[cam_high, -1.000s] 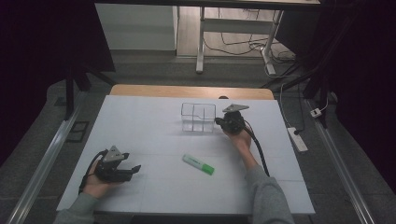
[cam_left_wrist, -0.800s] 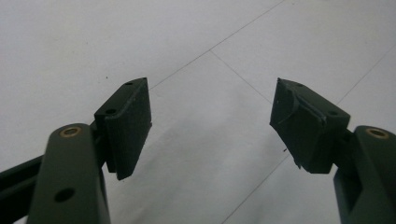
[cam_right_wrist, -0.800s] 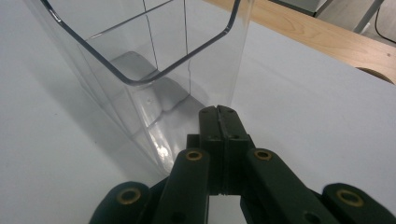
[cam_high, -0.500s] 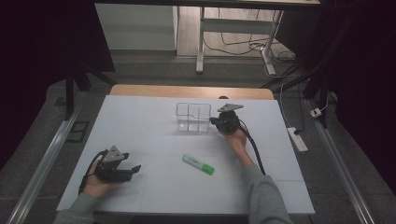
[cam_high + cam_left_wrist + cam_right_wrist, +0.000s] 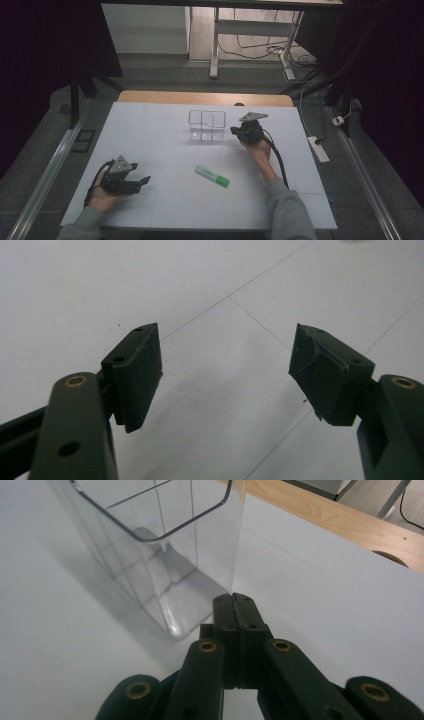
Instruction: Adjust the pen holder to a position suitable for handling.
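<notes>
Clear divided bin (image 5: 207, 126) stands mid-table toward 12 o'clock, the tall obstacle. Right gripper (image 5: 235, 131) sits just at its 3 o'clock side, jaws shut, tips right by the bin wall (image 5: 200, 545). Green marker (image 5: 212, 176) lies flat at 6 o'clock of bin, w/ open white table (image 5: 150, 130) between. Left gripper (image 5: 144, 180) at 8 o'clock, jaws wide, bare table around.

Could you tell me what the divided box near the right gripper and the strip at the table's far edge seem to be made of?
The divided box looks like clear, glossy hard plastic: the table shows through its walls and its rim catches light. The far strip looks like matt light wood, tan with a faint grain, though it could be laminate.
</notes>
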Demonstrator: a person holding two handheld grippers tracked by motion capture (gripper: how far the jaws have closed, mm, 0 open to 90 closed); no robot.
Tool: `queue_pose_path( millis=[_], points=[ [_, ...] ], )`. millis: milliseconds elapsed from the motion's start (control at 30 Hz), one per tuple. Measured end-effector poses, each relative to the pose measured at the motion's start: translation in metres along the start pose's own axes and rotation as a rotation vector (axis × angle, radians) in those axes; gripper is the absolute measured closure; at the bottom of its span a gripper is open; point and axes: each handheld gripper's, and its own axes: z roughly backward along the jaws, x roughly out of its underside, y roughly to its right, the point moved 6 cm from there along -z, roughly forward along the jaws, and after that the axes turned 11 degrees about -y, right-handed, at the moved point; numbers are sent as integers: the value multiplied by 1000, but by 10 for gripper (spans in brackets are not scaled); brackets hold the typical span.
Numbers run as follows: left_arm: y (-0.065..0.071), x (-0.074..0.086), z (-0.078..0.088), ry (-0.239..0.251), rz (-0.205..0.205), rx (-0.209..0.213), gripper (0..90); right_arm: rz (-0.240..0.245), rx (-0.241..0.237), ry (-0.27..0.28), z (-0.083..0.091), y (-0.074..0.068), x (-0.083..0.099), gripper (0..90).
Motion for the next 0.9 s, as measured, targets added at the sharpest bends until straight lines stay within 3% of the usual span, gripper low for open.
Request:
queue_pose_path(
  millis=[333,600,900],
  points=[
    [-1,-1,-1,5,0,2,291,30,10,-8,30,-6,15,862],
    [-2,-3,-2,12,5,3,293,-2,-15,-18,48,-15,25,573],
    [-3,-5,-2,26,20,19,290,15,-25,-39,64,-24,38,457]
  ],
)
